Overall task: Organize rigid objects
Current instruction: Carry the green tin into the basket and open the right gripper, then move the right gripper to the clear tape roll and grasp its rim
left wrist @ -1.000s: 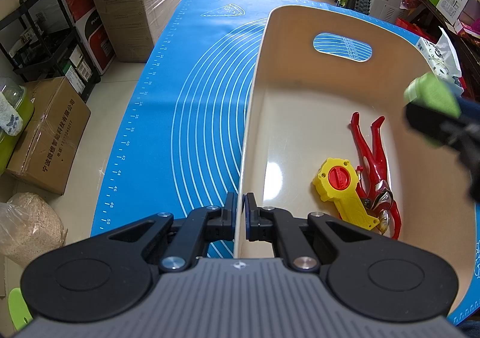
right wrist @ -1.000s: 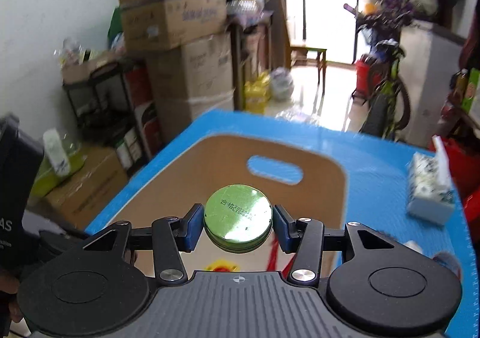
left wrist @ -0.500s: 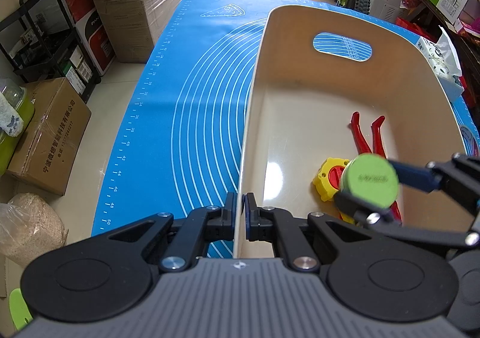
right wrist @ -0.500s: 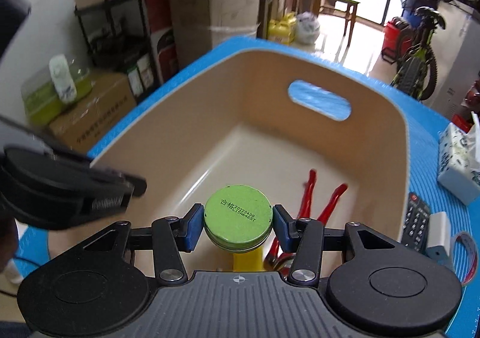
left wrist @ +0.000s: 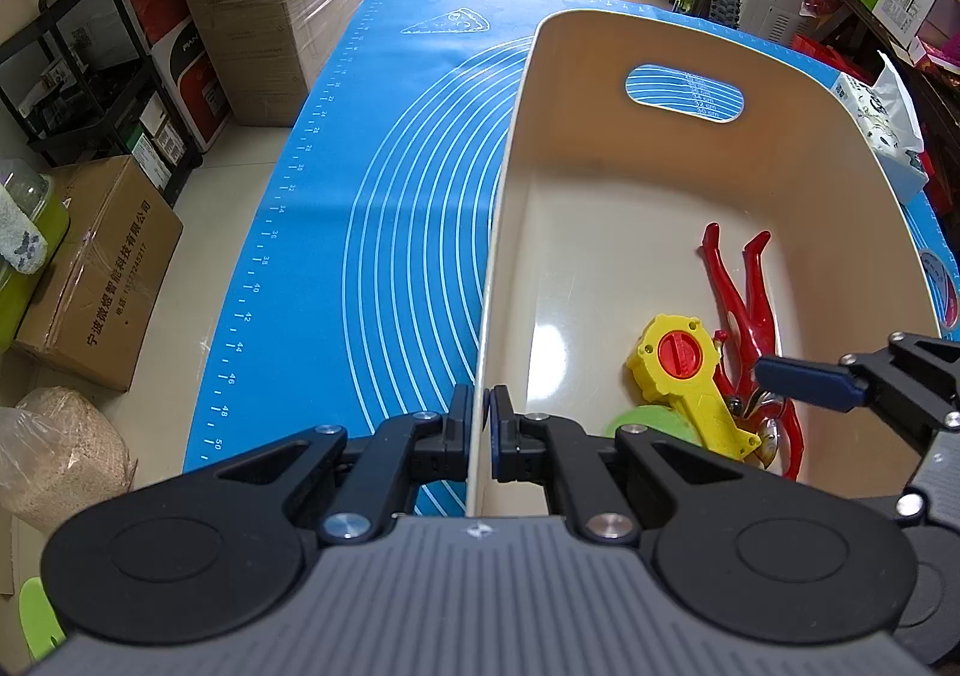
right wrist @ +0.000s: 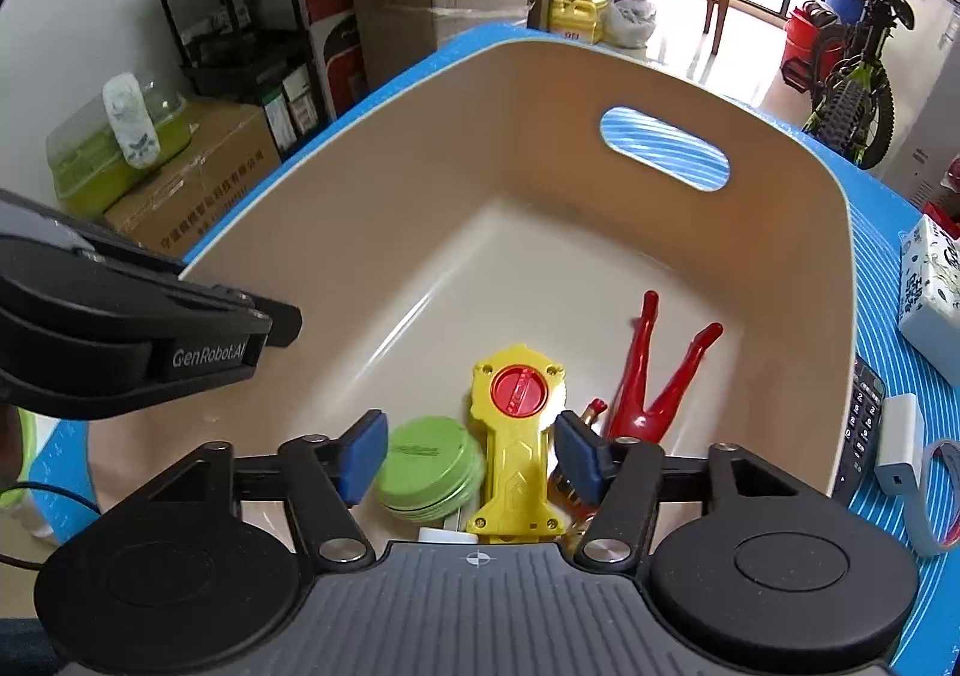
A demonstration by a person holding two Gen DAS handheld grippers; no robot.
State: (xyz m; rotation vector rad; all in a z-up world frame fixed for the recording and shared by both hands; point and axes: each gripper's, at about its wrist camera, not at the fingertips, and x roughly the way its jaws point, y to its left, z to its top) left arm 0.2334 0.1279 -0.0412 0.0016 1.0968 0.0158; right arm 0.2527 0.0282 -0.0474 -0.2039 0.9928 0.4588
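Round green metal tin (right wrist: 427,463) now lies on the floor of the beige plastic tub (right wrist: 798,280), near end, left of the yellow toy launcher (right wrist: 516,436). Right gripper (right wrist: 474,451) jaws have just been opening, apart and empty above it: tin released, drop done. Left gripper (left wrist: 482,430) stays clamped on the tub's near-left wall. Red plastic figure (right wrist: 660,376) lies farther right.

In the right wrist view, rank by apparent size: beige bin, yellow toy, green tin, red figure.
1. beige bin
2. yellow toy
3. red figure, partly hidden, so its place against the yellow toy is unsure
4. green tin
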